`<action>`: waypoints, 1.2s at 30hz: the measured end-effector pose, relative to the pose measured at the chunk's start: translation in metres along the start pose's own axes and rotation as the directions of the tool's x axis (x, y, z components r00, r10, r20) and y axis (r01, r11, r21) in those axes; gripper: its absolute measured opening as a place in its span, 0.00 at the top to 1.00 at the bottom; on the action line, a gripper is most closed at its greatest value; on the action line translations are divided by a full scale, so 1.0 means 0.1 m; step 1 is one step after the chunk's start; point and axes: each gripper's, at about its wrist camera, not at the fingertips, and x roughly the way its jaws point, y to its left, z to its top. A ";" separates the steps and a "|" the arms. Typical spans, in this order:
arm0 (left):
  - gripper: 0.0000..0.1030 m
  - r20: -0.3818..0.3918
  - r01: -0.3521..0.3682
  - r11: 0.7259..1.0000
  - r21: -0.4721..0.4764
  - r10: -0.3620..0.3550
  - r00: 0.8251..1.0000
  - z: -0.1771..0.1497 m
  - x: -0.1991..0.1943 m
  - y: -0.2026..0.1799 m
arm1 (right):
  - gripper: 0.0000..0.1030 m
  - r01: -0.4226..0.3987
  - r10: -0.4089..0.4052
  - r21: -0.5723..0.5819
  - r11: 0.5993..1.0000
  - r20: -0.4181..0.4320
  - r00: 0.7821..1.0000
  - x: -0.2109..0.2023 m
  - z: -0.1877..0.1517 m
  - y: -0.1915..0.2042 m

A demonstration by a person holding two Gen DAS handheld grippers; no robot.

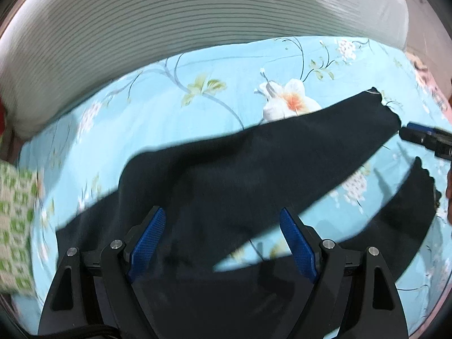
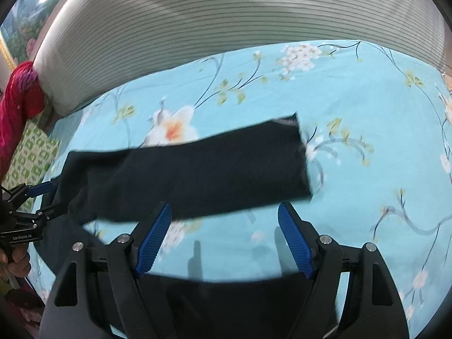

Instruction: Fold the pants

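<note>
Dark navy pants (image 1: 226, 175) lie spread on a light blue flowered bedsheet (image 1: 197, 113). In the left wrist view my left gripper (image 1: 223, 226) is open above the waist end, its blue pads (image 1: 148, 240) apart. The two legs splay to the right. My right gripper (image 1: 423, 138) shows at the right edge beside the far leg's hem. In the right wrist view my right gripper (image 2: 224, 228) is open, hovering between one leg (image 2: 197, 169) and the other leg (image 2: 240, 296) under it. The left gripper (image 2: 36, 206) shows at the left by the waist.
A grey striped headboard cushion (image 1: 169, 22) runs along the far side of the bed. A green and white patterned cloth (image 1: 14, 226) lies at the left. A red cloth (image 2: 17, 107) hangs at the far left in the right wrist view.
</note>
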 end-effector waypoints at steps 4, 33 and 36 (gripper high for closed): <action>0.19 -0.020 0.002 0.998 0.064 -0.001 1.000 0.28 0.20 0.00 | 0.24 0.013 -0.013 0.025 1.000 -0.018 1.000 0.15 0.21 -0.19; 0.95 -0.157 0.251 0.958 0.139 -0.229 0.961 0.55 0.72 0.26 | 0.90 -0.085 0.083 -0.025 0.996 -0.066 0.994 0.49 0.65 -0.60; 0.96 -0.126 0.272 0.953 0.135 -0.256 0.959 0.40 0.47 0.29 | 0.90 -0.097 0.095 -0.038 0.995 -0.052 0.994 0.33 0.60 -0.63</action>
